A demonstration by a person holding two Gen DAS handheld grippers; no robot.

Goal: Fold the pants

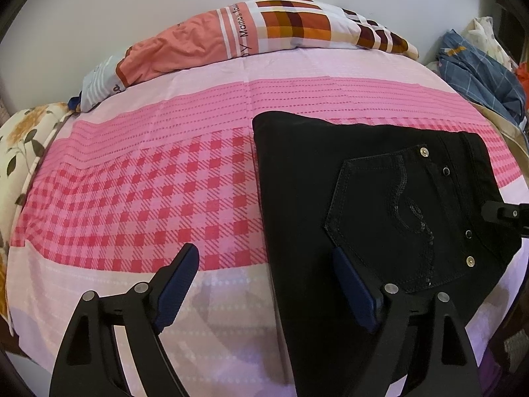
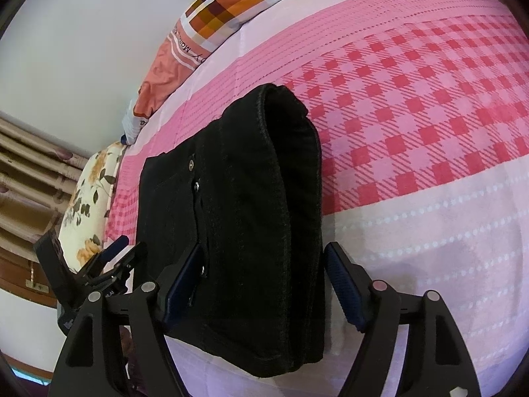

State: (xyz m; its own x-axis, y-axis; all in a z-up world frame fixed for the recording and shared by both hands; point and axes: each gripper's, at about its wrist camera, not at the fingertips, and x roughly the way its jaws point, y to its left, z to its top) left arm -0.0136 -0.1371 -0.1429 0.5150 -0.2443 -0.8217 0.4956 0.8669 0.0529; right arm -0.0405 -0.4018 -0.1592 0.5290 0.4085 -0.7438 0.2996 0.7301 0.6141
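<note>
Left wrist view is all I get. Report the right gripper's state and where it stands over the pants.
Observer: The right gripper is open, with its jaws spread across the black pants. Nothing is clamped.
Operator: Describe the far end of the stack.
Observer: It ends in a thick rounded fold of stacked layers, lying on the pink checked sheet.
Operator: Say where my left gripper shows from there.
Observer: The left gripper shows low beside the riveted side of the pants, in front of a floral pillow.
</note>
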